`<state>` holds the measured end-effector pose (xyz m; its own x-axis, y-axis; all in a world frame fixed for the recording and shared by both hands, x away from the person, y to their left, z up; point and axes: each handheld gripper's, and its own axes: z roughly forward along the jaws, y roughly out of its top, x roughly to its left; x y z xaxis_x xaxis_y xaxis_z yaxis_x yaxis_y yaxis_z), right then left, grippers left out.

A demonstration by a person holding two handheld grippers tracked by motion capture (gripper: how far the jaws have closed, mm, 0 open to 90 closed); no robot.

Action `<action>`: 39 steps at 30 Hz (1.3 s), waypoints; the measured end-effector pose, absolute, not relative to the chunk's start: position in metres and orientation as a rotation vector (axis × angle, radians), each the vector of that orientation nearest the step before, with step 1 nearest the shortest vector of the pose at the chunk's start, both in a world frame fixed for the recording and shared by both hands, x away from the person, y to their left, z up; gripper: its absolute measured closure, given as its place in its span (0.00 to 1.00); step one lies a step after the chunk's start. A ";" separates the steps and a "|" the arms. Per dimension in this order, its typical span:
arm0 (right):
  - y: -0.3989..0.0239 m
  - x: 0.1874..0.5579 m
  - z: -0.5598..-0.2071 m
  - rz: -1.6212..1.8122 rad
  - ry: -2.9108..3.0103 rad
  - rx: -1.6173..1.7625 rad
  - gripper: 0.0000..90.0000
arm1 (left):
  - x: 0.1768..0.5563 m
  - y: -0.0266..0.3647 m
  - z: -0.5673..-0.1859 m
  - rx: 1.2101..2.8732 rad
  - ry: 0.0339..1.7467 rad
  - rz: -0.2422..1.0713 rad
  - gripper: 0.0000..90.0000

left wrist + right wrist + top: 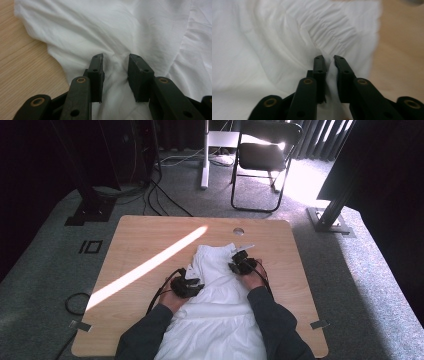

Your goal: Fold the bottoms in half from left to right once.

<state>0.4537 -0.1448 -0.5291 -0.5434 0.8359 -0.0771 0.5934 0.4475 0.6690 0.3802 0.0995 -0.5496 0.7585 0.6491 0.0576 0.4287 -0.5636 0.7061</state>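
A white garment lies crumpled on the wooden table, running from the middle down to the near edge. My left gripper rests on its left side. In the left gripper view a bunched fold of the fabric fills the gap between the jaws of that gripper, and creases pull toward the pads. My right gripper sits at the garment's upper right. In the right gripper view its jaws are nearly together, pinching a ridge of cloth just below a gathered, elastic-looking band.
A round cable hole sits near the table's far edge. A stripe of sunlight crosses the left half of the tabletop. Beyond the table stand a black folding chair and dark stands; cables lie on the carpet at left.
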 end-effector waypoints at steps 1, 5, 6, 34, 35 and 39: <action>-0.150 0.452 -0.519 0.815 2.205 1.178 0.95 | 0.380 0.100 -0.550 2.253 0.802 0.407 0.72; -0.158 0.455 -0.515 0.837 2.123 1.184 0.96 | 0.381 0.097 -0.550 2.247 0.809 0.407 0.71; -0.157 0.455 -0.518 0.831 2.133 1.169 0.96 | 0.381 0.097 -0.550 2.250 0.809 0.413 0.71; -0.163 0.433 -0.546 0.912 2.281 1.367 0.69 | 0.349 0.117 -0.551 2.244 0.802 0.368 0.68; -0.163 0.430 -0.547 0.913 2.284 1.358 0.69 | 0.347 0.118 -0.551 2.241 0.802 0.367 0.68; -0.160 0.423 -0.548 0.929 2.278 1.348 0.69 | 0.340 0.119 -0.551 2.252 0.793 0.364 0.68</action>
<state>0.4231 -0.1603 -0.5479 -0.4954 0.8677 0.0417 0.6493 0.3380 0.6813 0.3401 0.1194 -0.5509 0.7720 0.6350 0.0274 0.4347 -0.5590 0.7061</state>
